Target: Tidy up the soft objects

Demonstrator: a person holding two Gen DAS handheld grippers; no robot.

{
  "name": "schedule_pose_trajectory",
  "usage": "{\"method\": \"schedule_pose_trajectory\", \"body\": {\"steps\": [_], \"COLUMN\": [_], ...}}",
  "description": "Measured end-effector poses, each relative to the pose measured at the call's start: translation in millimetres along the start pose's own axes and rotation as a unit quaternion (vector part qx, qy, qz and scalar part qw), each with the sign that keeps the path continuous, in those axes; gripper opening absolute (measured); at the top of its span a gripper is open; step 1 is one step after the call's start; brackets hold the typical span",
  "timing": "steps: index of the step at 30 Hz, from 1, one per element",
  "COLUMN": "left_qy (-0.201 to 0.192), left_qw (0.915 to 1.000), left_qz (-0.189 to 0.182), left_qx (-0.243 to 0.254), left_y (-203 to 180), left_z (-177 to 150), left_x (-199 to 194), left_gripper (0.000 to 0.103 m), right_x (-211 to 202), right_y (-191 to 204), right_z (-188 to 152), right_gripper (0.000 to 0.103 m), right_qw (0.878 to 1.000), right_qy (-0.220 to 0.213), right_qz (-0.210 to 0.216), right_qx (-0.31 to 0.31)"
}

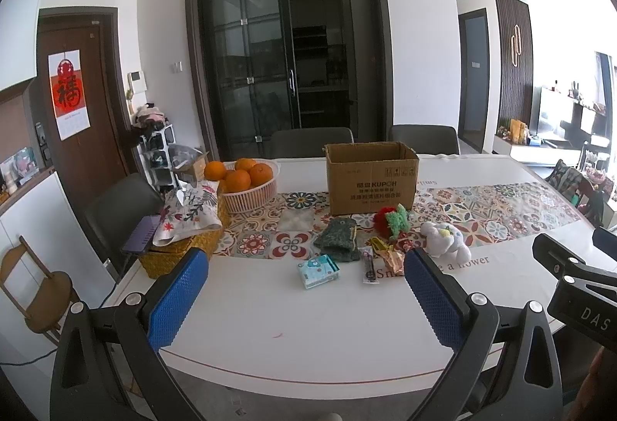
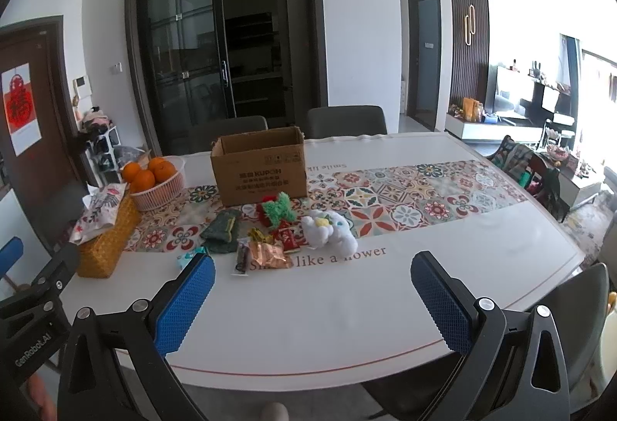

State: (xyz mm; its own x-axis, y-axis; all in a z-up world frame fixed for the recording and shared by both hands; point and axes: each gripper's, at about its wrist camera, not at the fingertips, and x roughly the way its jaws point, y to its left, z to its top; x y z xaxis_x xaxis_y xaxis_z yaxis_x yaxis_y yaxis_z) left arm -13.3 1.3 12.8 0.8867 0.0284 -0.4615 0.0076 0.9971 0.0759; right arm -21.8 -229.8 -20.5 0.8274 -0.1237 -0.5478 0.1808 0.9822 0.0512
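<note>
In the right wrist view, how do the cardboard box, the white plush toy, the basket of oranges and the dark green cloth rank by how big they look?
1. cardboard box
2. basket of oranges
3. white plush toy and dark green cloth: these look about alike, so no ranking between them.

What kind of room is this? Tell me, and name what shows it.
Most likely a home dining area: a white oval table with grey chairs behind it, a pink basket of oranges, and a lounge with a television beyond.
</note>
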Motion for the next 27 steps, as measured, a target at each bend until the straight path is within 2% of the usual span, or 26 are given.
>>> {"method": "schedule_pose_trajectory", "body": {"steps": [27], "left_qy": [0.0], "left_qw": [1.0], "left_qz": [-0.004], "left_qx": [0.001], "left_y": [-0.6], "left_z": [-1.9], "left_x": [-1.5], "left_gripper": [0.103], "right_x": [-0.6], "right_y": [1.2], "right_z": [1.1], "right_gripper": [0.103], "right_qw": [1.0], "right_qy": [-0.001], "right_qz": [0.001], "right_qx": [0.001]}}
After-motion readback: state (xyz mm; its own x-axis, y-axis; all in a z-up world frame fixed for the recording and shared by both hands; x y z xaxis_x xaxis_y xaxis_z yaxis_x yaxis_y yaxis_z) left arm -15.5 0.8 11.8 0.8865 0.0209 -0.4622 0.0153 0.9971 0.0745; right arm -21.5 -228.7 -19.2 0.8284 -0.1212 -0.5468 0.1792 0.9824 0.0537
